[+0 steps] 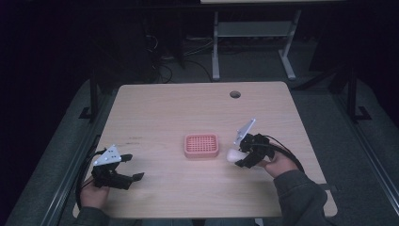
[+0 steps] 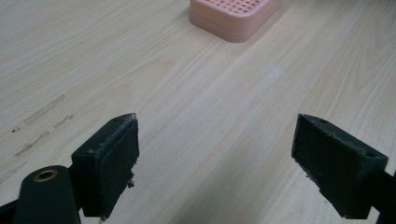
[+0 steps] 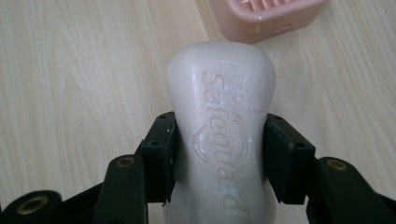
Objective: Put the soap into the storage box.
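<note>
One soap bar (image 3: 219, 130) clamped inside right gripper (image 3: 219, 158), beside pink dish (image 3: 266, 16).

The high view looks forward and down from above the person's side, taking in the whole wooden table (image 1: 164, 117) from a distance. The left gripper view rides low and close over the tabletop, facing along its own jaws toward the pink soap dish (image 2: 233, 16) farther off. The right gripper view sits very near the white soap bar (image 3: 222, 116), looking down along it at the same dish just beyond. All three views share the dish and the tabletop around it.
</note>
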{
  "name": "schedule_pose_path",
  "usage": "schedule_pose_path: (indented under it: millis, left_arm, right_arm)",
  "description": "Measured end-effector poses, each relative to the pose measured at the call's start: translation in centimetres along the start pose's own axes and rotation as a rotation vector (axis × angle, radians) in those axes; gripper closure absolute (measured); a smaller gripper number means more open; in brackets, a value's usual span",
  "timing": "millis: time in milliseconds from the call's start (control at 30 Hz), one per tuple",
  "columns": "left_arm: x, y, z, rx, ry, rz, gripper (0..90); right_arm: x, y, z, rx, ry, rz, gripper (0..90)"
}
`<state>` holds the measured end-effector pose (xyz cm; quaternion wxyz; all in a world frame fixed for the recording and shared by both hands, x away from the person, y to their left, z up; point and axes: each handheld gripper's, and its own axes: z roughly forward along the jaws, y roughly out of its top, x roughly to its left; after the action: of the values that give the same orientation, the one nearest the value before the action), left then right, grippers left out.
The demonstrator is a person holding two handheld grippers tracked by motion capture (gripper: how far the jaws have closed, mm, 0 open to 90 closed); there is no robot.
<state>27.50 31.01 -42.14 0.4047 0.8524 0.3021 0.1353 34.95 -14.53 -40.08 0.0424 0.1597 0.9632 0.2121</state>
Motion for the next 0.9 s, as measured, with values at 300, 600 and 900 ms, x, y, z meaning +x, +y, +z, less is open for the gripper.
schedule_pose_path:
  millis: [300, 600, 900]
  left_arm:
    - [0.0, 0.0, 0.0, -0.002, 0.000, -0.001, 14.8]
    - [0.0, 0.0, 0.0, -0.001, -0.001, -0.001, 14.8]
    - [0.0, 0.0, 0.0, -0.003, -0.001, -0.002, 14.8]
  right_arm:
    - [-0.6, 1.2, 0.5, 0.013, 0.013, -0.009, 48.9]
    - [-0.9, 2.3, 0.7, 0.010, 0.021, -0.022, 49.0]
    - [-1.0, 3.7, 0.8, 0.014, 0.016, -0.051, 48.9]
